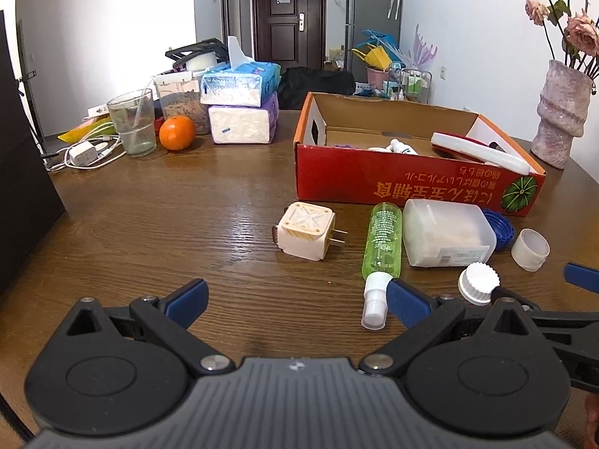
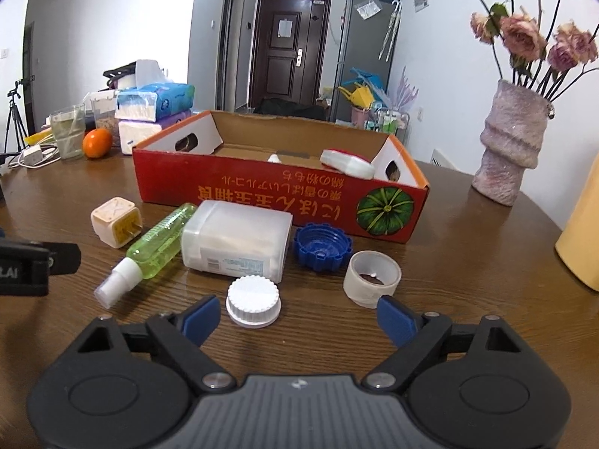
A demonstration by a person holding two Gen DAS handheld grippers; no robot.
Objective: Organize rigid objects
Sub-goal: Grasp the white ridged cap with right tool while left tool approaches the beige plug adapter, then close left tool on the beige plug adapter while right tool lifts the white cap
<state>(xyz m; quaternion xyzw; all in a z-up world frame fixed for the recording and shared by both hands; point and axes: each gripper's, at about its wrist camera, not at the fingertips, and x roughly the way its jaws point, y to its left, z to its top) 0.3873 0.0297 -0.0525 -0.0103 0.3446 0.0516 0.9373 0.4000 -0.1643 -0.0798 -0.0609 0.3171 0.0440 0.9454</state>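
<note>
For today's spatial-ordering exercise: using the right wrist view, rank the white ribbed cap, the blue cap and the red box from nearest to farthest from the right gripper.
1. White ribbed cap: just ahead of the right gripper, left of centre.
2. Blue cap: farther on, centre.
3. Red box: behind both.

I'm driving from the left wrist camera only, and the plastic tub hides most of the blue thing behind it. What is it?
Observer: A blue cap, lying open side up on the table in front of the red box.
Operator: Is the right gripper holding anything?
Observer: No. The right gripper is open and empty; the white cap lies just ahead, near its left finger.
Operator: Anything right of the vase?
Observer: A yellow object, cut off by the frame.
</note>
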